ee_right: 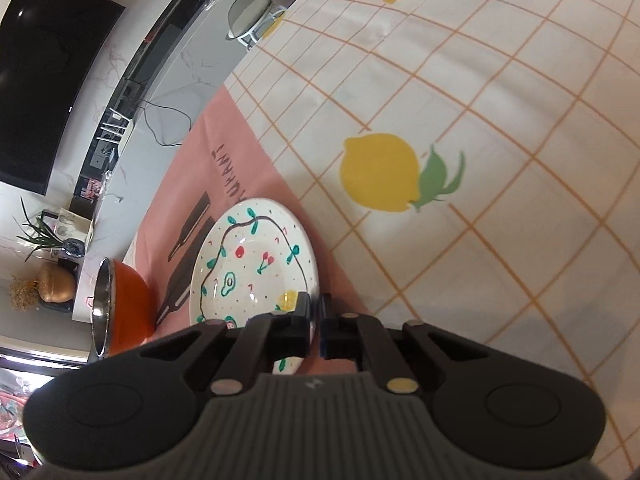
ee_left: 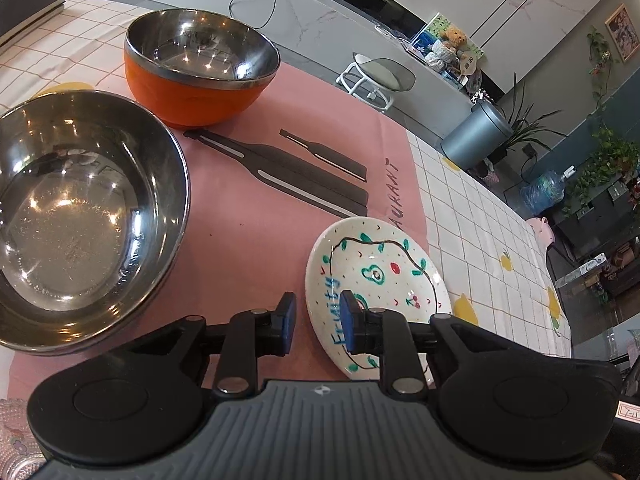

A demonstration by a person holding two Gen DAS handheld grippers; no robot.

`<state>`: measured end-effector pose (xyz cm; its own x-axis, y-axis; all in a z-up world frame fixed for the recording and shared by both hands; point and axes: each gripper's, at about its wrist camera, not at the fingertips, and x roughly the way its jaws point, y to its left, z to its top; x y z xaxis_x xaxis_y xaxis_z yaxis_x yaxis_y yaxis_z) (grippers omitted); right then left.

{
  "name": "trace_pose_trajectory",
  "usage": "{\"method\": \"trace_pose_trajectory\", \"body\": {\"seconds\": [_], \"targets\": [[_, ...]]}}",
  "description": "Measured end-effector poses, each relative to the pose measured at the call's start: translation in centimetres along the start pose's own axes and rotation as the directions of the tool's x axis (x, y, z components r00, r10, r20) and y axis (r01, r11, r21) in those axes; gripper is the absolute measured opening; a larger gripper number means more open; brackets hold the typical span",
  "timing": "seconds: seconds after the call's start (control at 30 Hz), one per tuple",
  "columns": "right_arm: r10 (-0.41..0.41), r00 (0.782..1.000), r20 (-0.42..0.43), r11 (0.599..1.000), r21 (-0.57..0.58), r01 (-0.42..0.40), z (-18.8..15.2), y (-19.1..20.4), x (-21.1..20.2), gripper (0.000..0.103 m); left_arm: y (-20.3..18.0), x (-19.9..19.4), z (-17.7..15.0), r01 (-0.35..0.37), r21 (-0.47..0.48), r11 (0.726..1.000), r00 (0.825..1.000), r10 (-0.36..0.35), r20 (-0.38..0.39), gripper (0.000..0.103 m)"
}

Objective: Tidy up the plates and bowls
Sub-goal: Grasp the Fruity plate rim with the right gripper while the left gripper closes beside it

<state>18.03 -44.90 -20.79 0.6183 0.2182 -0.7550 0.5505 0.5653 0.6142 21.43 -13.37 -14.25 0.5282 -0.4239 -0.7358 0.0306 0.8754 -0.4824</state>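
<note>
A white plate (ee_left: 380, 268) painted with fruit and a green vine lies at the right edge of a pink placemat (ee_left: 248, 248). My left gripper (ee_left: 319, 314) straddles the plate's near left rim, jaws apart: one pad hangs over the plate and the other stands outside it, with a gap on each side. In the right wrist view my right gripper (ee_right: 315, 316) is shut on the right rim of the plate (ee_right: 256, 264). A large steel bowl (ee_left: 80, 216) sits at the left of the mat. Behind it stands an orange bowl with a steel lining (ee_left: 192, 92), whose side (ee_right: 132, 304) shows at the lower left of the right wrist view.
A white lemon-print tablecloth (ee_right: 440, 80) covers the table to the right of the mat. A black notebook (ee_left: 28, 12) lies at the far left corner. Past the table's far edge stand a white stool (ee_left: 376, 76) and a grey bin (ee_left: 476, 136).
</note>
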Motion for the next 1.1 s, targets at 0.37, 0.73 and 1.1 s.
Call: {"method": "trace_pose_trajectory", "body": {"seconds": [0.37, 0.73, 1.1], "targets": [[-0.005, 0.999, 0.049, 0.998, -0.068, 0.009, 2.3, 0.0, -0.5, 0.024, 0.4, 2.4, 0.8, -0.009, -0.02, 1.0, 1.0, 0.009, -0.002, 0.028], [0.074, 0.997, -0.012, 0.996, -0.05, -0.074, 3.4, -0.7, 0.8, 0.023, -0.4, 3.2, 0.7, -0.021, 0.022, 1.0, 0.999, 0.02, 0.037, 0.021], [0.081, 0.996, -0.029, 0.997, -0.003, -0.081, 2.9, -1.4, 0.9, 0.005, -0.3, 2.7, 0.6, -0.018, -0.013, 1.0, 0.999, 0.018, 0.038, 0.014]]}}
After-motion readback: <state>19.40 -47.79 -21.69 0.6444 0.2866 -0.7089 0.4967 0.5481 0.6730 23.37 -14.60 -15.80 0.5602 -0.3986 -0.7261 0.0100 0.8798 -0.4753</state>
